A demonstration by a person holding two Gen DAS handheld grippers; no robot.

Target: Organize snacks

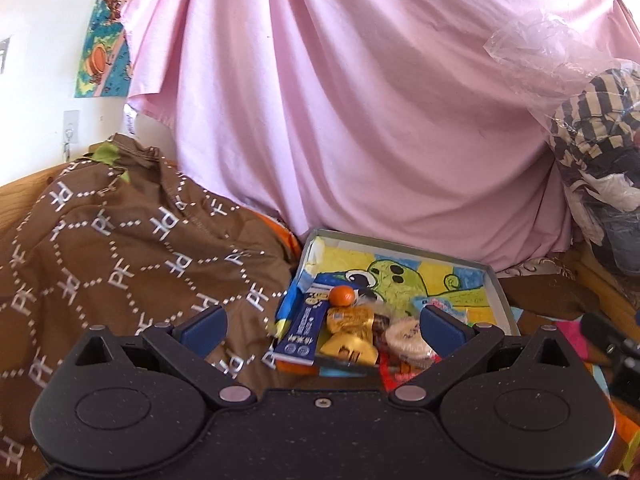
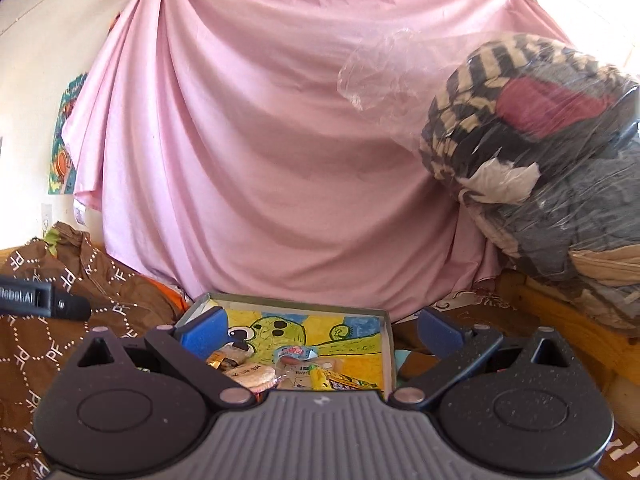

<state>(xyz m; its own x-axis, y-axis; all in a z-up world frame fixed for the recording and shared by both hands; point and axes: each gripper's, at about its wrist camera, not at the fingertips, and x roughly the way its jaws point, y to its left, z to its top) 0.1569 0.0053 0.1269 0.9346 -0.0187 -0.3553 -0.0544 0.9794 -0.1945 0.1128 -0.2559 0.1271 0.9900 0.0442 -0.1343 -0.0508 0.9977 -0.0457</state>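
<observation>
Both the left gripper (image 1: 322, 326) and right gripper (image 2: 320, 334) hang wide open and empty above the shallow box (image 1: 497, 280), where snacks pile at its near end, the blue packet (image 1: 303, 330) lying lengthwise along the left wall, pointing away.

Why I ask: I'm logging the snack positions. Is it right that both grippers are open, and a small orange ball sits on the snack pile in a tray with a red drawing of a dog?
Not quite: the tray drawing is a green cartoon creature on yellow, seen in both wrist views. The rest holds: left gripper and right gripper are open, and the orange ball sits on the snack pile.
</observation>
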